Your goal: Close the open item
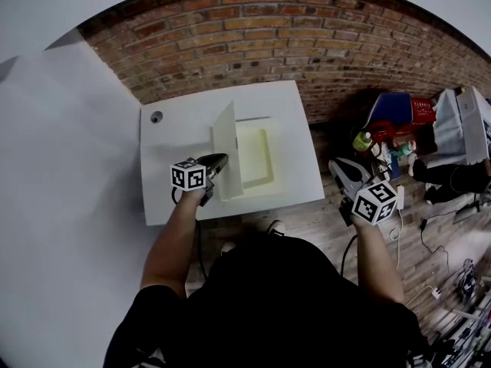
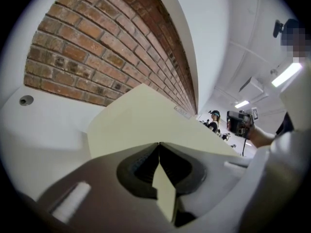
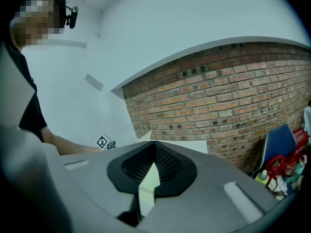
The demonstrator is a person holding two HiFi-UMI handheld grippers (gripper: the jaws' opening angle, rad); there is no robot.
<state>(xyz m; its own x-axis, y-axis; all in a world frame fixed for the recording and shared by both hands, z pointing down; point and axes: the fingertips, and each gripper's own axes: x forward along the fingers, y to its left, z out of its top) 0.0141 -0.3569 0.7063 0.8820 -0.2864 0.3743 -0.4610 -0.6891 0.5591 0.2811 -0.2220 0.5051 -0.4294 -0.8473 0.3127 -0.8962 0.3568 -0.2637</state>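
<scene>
A pale yellow box (image 1: 256, 158) lies open on the white table (image 1: 180, 133). Its lid (image 1: 227, 148) stands nearly upright along the box's left side. My left gripper (image 1: 219, 162) is shut, with its tips against the lid's outer face from the left. In the left gripper view the lid (image 2: 146, 118) fills the space just beyond the shut jaws of the left gripper (image 2: 159, 144). My right gripper (image 1: 338, 168) hangs off the table's right side over the floor. It is shut with nothing in it, and the right gripper (image 3: 154, 143) looks toward the brick wall.
A round grommet hole (image 1: 156, 116) sits at the table's far left corner. A brick wall (image 1: 307, 37) runs behind the table. On the wooden floor to the right lie a blue and red bag (image 1: 399, 112), a green bottle (image 1: 362, 139) and cables.
</scene>
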